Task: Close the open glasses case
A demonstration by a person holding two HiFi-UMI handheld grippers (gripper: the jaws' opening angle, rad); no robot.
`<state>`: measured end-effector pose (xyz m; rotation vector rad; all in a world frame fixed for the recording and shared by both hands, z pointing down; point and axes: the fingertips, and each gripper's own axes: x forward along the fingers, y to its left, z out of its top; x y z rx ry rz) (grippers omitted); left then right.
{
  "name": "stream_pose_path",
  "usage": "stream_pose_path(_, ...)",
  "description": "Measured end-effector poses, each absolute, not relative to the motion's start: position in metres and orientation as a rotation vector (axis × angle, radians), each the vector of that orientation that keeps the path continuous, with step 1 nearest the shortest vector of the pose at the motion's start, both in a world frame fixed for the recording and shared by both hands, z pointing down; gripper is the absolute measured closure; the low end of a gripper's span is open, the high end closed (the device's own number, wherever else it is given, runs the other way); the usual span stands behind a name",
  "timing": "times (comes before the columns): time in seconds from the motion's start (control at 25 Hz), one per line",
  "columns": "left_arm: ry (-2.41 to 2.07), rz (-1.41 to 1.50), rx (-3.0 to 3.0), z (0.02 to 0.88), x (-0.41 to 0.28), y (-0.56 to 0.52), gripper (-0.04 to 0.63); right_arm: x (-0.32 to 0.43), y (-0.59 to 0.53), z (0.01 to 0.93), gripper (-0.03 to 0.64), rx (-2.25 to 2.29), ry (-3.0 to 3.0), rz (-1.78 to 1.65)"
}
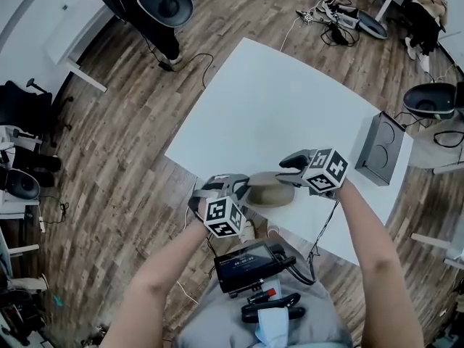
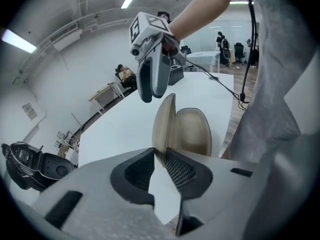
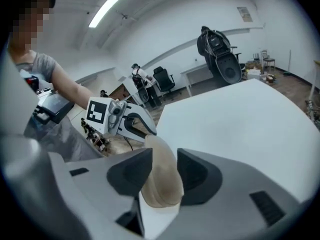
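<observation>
Glasses case (image 1: 270, 189) in left hand-held gripper (image 2: 161, 154); right hand-held gripper (image 3: 164, 156) open

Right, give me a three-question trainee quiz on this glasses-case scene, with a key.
1. True or false: the glasses case is already shut.
2. The left gripper has its jaws: A) closed on the case's thin edge, B) closed on a cable, C) wide apart and empty.
3. What colour is the table?
Key: 1 false, it stands open; 2 A; 3 white.
</observation>
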<state>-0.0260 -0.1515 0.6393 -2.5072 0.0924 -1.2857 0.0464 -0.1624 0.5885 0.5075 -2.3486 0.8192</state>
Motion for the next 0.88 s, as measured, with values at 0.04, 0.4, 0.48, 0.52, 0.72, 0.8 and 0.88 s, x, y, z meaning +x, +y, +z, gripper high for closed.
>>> stream_pose_path(0.04, 0.106, -1.259, -2.487, 0.639, -0.026, -0.150, 0.534, 0.046, -0.162, 0.594, 0.483, 0.470, -2.314, 0.826)
stream_pose_path(0.4, 0.117, -1.164, -2.345, 0.643, -0.030, -0.133, 0.531, 0.027, -0.147, 0.615, 0.438, 0.113, -2.121, 0.789)
stream_pose_path(0.48, 0.094, -1.158, -2.364, 0.643, -0.030, -0.131, 0.526, 0.026, -0.145, 0.617, 0.434, 0.057, -2.084, 0.763)
stream_pose_path(0.52, 0.066, -1.154, -2.382, 0.643, -0.030, -0.129, 0.522, 0.025, -0.143, 0.619, 0.431, 0.030, -2.062, 0.759)
stream_pose_path(0.72, -0.131, -1.153, -2.385, 0.648, -0.038, -0.111, 0.511, 0.018, -0.125, 0.628, 0.403, -0.089, -1.969, 0.692)
stream_pose_path(0.8, -0.178, -1.168, -2.382, 0.651, -0.040, -0.105, 0.509, 0.016, -0.120, 0.631, 0.403, -0.104, -1.952, 0.665)
stream_pose_path(0.88, -0.221, -1.175, -2.383, 0.650, -0.043, -0.099, 0.506, 0.015, -0.116, 0.634, 0.403, -0.105, -1.941, 0.644)
